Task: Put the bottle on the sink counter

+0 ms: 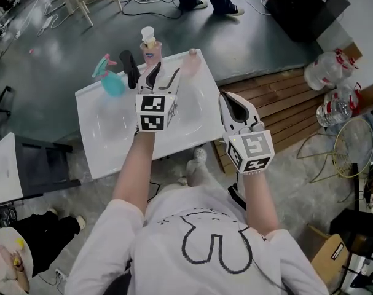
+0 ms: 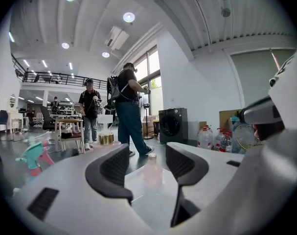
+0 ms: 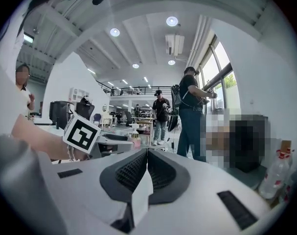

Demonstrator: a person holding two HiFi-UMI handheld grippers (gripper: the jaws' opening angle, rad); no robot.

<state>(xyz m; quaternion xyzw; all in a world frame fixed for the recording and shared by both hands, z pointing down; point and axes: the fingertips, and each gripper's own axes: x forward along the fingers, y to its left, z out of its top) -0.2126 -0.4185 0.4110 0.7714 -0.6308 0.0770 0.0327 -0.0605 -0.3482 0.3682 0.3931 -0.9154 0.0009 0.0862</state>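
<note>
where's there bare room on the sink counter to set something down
Free: the left front corner of the sink counter and the right rim nearer than the small pink bottle. Crowded: the back edge, lined with spray bottle, faucet and pump bottle, the open left gripper hanging just before them.

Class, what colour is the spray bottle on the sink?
The spray bottle is teal with a pink trigger; the head view shows it best.
</note>
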